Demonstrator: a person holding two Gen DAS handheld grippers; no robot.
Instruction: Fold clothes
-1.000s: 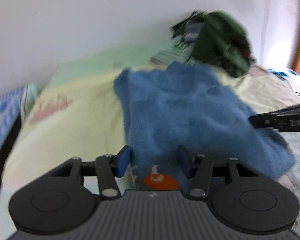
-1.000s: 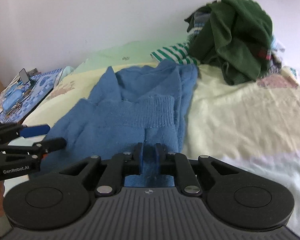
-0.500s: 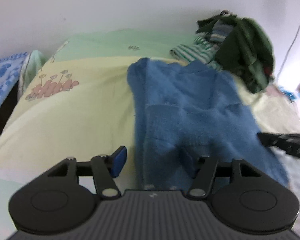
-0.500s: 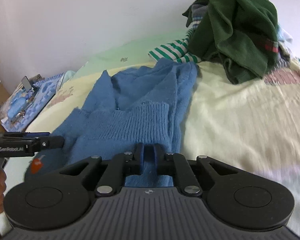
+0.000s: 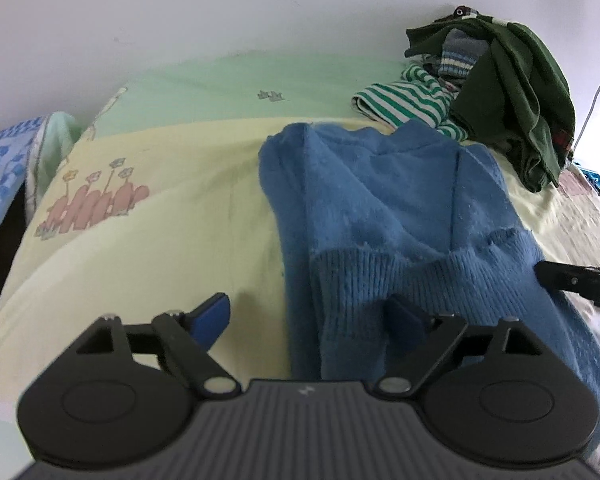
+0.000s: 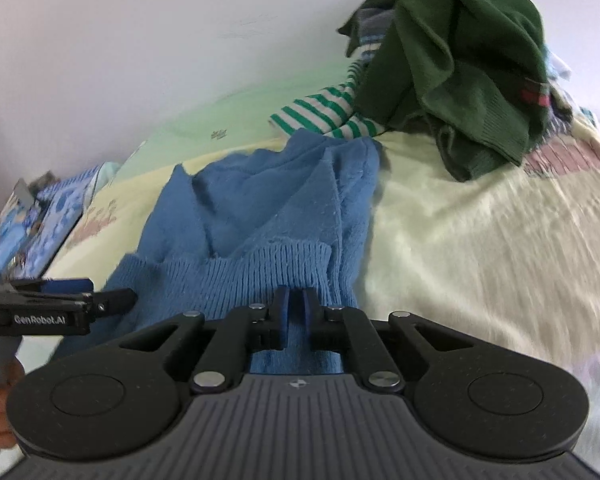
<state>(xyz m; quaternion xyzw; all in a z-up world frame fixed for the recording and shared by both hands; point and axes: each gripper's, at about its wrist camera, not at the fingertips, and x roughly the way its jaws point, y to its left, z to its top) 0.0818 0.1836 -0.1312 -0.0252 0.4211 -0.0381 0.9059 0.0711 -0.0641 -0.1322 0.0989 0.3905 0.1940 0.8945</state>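
Blue sweater (image 5: 384,208) on bed, left claw (image 5: 308,322) just spreading wide, gripping nothing, right claw (image 6: 295,308) pinching its ribbed hem.

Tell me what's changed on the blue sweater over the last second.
The left gripper has just been opening and has let go of the blue sweater; its ribbed hem now lies folded up over the body. The right gripper stays shut on the hem. The clothes pile is unmoved.
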